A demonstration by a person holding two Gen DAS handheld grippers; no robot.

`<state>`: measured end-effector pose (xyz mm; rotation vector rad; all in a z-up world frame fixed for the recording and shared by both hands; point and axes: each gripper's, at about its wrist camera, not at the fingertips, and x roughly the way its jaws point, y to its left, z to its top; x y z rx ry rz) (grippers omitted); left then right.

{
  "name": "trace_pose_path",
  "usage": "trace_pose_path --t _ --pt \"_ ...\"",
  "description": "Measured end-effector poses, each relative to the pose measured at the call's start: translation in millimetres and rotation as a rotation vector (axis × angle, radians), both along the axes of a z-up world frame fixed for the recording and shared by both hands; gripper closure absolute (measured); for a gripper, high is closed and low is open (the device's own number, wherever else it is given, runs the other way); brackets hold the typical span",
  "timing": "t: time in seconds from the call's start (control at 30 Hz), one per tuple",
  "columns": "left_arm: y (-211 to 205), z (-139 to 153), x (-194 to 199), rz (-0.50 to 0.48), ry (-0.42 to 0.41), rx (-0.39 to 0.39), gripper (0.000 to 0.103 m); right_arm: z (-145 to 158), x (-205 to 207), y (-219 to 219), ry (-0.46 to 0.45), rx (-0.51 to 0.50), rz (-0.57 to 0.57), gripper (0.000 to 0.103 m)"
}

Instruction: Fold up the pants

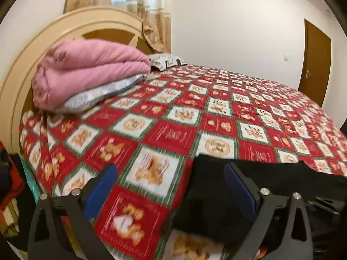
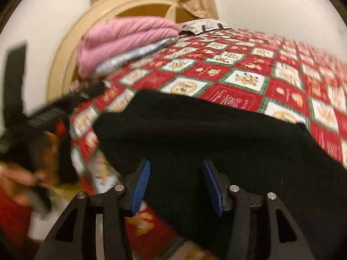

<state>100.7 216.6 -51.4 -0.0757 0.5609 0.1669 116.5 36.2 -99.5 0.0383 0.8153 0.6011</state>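
Note:
Black pants (image 2: 216, 134) lie flat on the red checked bedspread (image 2: 249, 73) near the bed's front edge. In the left wrist view the pants (image 1: 271, 179) fill the lower right. My left gripper (image 1: 171, 173) is open and empty over the bedspread (image 1: 173, 117), its right finger above the pants' left edge. My right gripper (image 2: 175, 173) is open just above the middle of the pants. The other gripper and the hand holding it show blurred at the left of the right wrist view (image 2: 32, 117).
A folded pink quilt (image 1: 86, 71) on a grey blanket lies by the cream headboard (image 1: 28, 65). A patterned pillow (image 1: 167, 59) sits behind it. A brown door (image 1: 316, 58) is at the far right. Striped and red cloth (image 1: 10, 195) hangs at the left of the bed.

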Motion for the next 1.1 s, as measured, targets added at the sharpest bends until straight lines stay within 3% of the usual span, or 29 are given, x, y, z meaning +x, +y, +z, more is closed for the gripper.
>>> trace_pose_path --t 0.13,0.23,0.33,0.47,0.6,0.7,0.8,0.87,0.97,1.1 --pt "-23 -18 18 -0.02 0.045 0.077 0.002 25 -10 -41 -0.044 0.069 -0.118 0.05" --pt "-24 -46 31 0.016 0.169 0.111 0.0 42 -17 -94 -0.074 0.098 -0.262 0.05" --pt "-12 -48 28 0.041 0.172 0.012 0.001 51 -29 -166 -0.062 0.149 -0.446 0.05" --pt "-33 -29 23 0.056 0.138 0.116 0.003 62 -64 -262 -0.096 0.127 -0.716 0.05" --pt "-84 -11 17 -0.114 0.091 0.148 0.003 68 -100 -335 -0.105 0.089 -0.9 0.05" --pt "-134 -3 14 -0.264 0.069 0.16 0.003 82 -133 -382 -0.166 0.059 -1.037 0.05" --pt "-193 2 10 -0.419 0.066 0.139 0.003 94 -145 -422 -0.187 -0.056 -1.123 0.05" --pt "-227 4 6 -0.513 0.066 0.109 0.003 94 -139 -441 -0.142 -0.09 -1.128 0.05" --pt "-282 4 0 -0.615 0.084 0.08 0.003 83 -120 -457 -0.055 -0.034 -1.036 0.051" --pt "-350 -10 -10 -0.731 0.128 0.089 0.003 47 -88 -454 0.124 -0.145 -1.01 0.053"
